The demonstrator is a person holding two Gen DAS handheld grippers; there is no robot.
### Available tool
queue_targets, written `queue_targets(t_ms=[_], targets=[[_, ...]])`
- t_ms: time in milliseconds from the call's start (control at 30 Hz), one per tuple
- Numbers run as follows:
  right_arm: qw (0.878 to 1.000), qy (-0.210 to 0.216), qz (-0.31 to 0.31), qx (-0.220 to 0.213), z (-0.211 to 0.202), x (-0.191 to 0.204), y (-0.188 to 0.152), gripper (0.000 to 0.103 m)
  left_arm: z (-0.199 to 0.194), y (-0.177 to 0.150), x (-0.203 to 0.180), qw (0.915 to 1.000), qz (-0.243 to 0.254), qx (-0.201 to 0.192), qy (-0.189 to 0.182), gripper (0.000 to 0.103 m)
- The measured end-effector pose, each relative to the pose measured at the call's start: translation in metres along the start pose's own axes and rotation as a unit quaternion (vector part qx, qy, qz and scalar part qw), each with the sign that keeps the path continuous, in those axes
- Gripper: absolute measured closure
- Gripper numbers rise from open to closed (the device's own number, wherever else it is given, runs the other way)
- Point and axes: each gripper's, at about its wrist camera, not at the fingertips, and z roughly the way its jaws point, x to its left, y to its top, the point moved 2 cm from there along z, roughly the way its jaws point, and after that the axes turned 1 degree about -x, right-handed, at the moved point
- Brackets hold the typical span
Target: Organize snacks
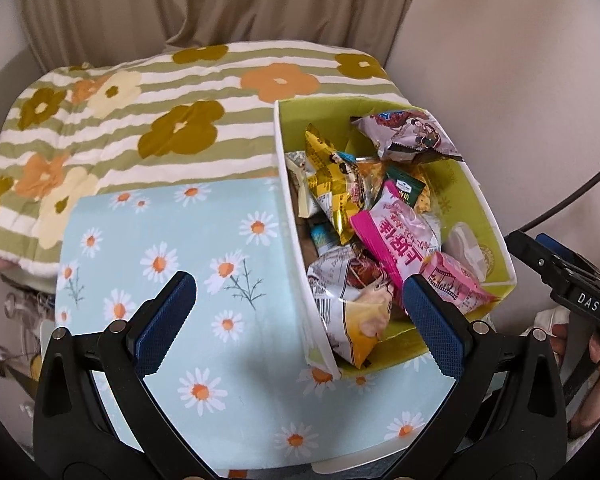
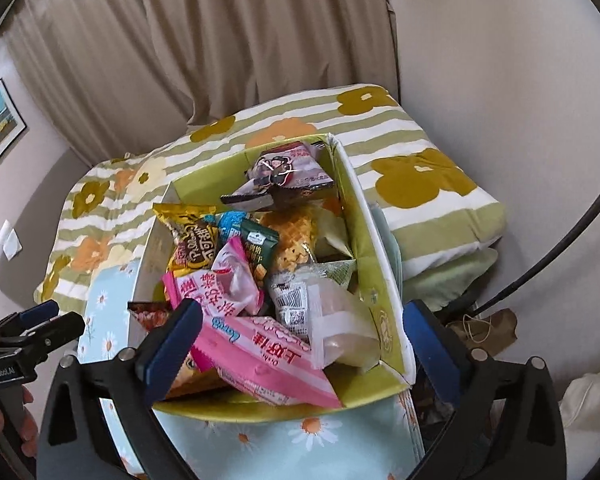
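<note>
a green-lined box (image 2: 374, 264) with white outer walls sits on a pale blue daisy-print cloth (image 1: 204, 280), its top open and heaped with wrapped snacks. nearest the right wrist camera lies a long pink wafer packet (image 2: 268, 356) with chinese characters and a small blue script word i cannot read; it rests on the pile, between the right gripper's (image 2: 300, 344) fingers but not pressed by either blue pad. those jaws stand wide, holding nothing. beside the pink packet is a clear wrapper with a pale cake (image 2: 342, 332) and a white label with a barcode. behind them are a second pink-and-white packet (image 2: 228, 280), a gold bag (image 2: 192, 240) with chinese writing and latin letters too small to make out, a small dark green sachet (image 2: 258, 248), a waffle-pattern orange bag (image 2: 296, 240) and, at the far end, a pale purple packet with a cartoon figure (image 2: 288, 170) tilted against the wall. a red-brown wrapper (image 2: 150, 314) pokes out at the near left edge

in the left wrist view a white-and-yellow bag with a barcode (image 1: 348, 304) leans on the box's near wall, and a small pink packet with a film-strip print (image 1: 456, 284) lies by the right fingertip. the left gripper (image 1: 300, 304) is spread wide and empty, one finger over the daisy cloth, the other over the box. the other tool's body reads "das"; the left one, seen from the right wrist, reads "genrobot.ai"

the cloth lies against a green-striped flowered quilt (image 1: 140, 112), with beige curtains (image 2: 204, 40) behind
</note>
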Motion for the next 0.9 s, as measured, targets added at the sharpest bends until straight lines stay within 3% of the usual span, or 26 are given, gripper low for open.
queue_targets(t_ms=[133,267,433,600,900], targets=[[0.999,0.008,-0.025,-0.026,-0.021,0.016,0.002,0.003,-0.019,-0.008,0.004,0.9997,-0.005,-0.024,0.007,0.001],[0.995,0.007,-0.065,-0.078,-0.067,0.050,0.001,0.003,-0.061,-0.016,0.014,0.9972,-0.004,-0.073,0.018,0.001],[0.985,-0.008,-0.107,-0.135,-0.123,0.096,-0.015,0.003,-0.135,-0.036,0.031,0.9877,-0.006,-0.155,0.018,0.001],[0.976,-0.020,-0.130,-0.171,-0.165,0.131,-0.050,0.003,-0.194,-0.070,0.041,0.9753,0.005,-0.215,0.049,0.001],[0.973,-0.027,-0.131,-0.186,-0.195,0.153,-0.104,0.001,-0.233,-0.136,0.056,0.9702,0.004,-0.234,0.062,0.001]])
